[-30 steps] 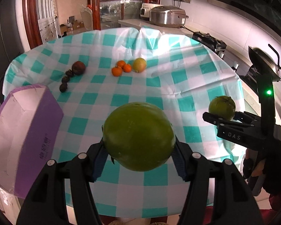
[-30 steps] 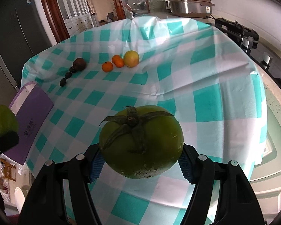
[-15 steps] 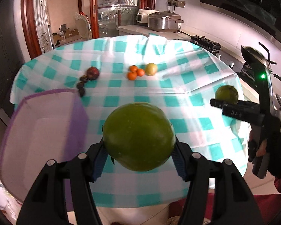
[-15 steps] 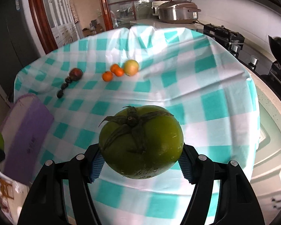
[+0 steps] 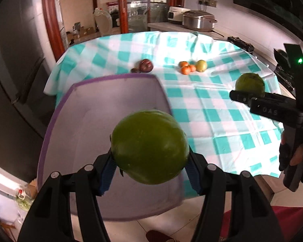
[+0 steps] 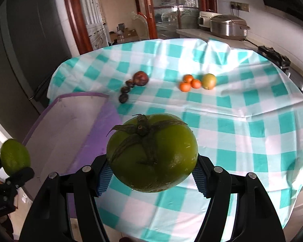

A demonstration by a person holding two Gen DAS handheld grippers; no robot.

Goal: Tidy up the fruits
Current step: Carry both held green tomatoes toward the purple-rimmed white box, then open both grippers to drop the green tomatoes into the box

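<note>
My left gripper is shut on a smooth green fruit and holds it in the air over the purple-rimmed box at the table's left edge. My right gripper is shut on a green fruit with a dried calyx, held above the tablecloth beside the box. Each gripper shows in the other view: the right one at right, the left one at lower left.
On the teal checked tablecloth lie three small oranges, a yellow-green apple, a dark red fruit and three small dark fruits. A counter with a cooker stands behind; a dark fridge is at left.
Both grippers have pulled back and up from the table with their fruits. The left one has swung left, so its fruit now hangs over the purple-rimmed box.
</note>
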